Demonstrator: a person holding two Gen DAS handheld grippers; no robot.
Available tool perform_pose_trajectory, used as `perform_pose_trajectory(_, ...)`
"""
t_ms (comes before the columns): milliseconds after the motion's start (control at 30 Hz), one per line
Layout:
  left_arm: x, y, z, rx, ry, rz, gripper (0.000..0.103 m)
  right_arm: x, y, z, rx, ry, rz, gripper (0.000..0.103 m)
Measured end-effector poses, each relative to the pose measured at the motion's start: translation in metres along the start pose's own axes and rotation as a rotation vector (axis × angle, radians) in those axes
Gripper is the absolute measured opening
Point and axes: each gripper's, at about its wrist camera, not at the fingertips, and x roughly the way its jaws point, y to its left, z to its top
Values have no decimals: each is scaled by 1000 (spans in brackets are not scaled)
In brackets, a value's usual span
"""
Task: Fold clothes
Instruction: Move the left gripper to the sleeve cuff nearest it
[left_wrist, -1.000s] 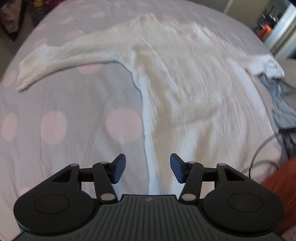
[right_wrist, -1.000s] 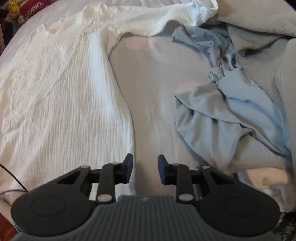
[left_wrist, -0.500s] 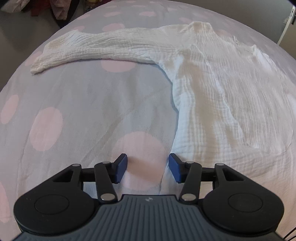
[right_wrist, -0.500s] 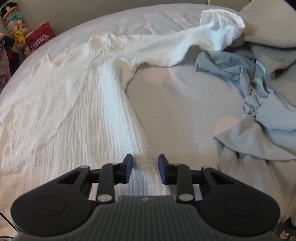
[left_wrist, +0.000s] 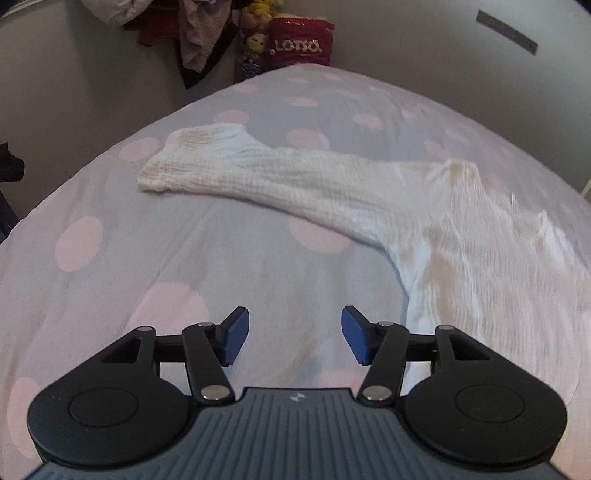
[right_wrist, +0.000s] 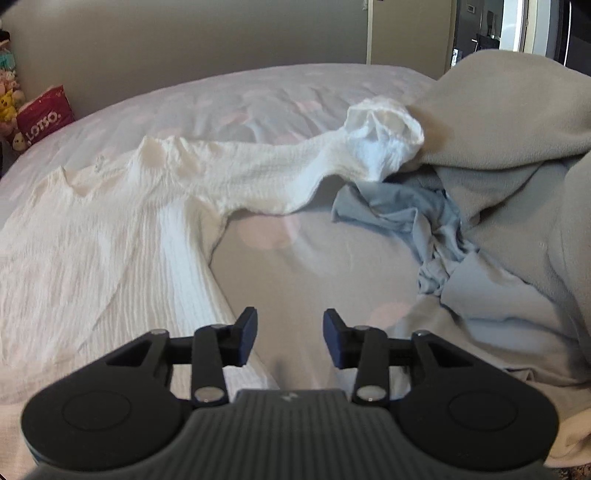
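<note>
A white crinkled long-sleeved top (left_wrist: 461, 251) lies spread flat on a bed with a pale grey cover dotted with pink circles (left_wrist: 184, 258). One sleeve (left_wrist: 240, 170) stretches across the cover; the other sleeve (right_wrist: 314, 166) ends with its cuff against a beige blanket (right_wrist: 517, 147), above a crumpled light blue garment (right_wrist: 424, 218). The left gripper (left_wrist: 294, 339) hovers over bare cover just beside the top's edge, jaws opening, nothing between them. The right gripper (right_wrist: 289, 338) – also opening and empty – hovers just beside the top's other edge.
</note>
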Motion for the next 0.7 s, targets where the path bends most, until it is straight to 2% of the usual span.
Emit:
perform_pose_trajectory(167,0,38,35,-25,-60,-39,56,2,19,22,-13,-54,53,49)
perform_pose_trajectory(467,33,110,83,-107,-137,47,56,9,57,28,-68,-111,158,50)
perform_pose_trajectory(700,76,134,118,-110,-130,128,56,29,85,12,-158,-100,195,51)
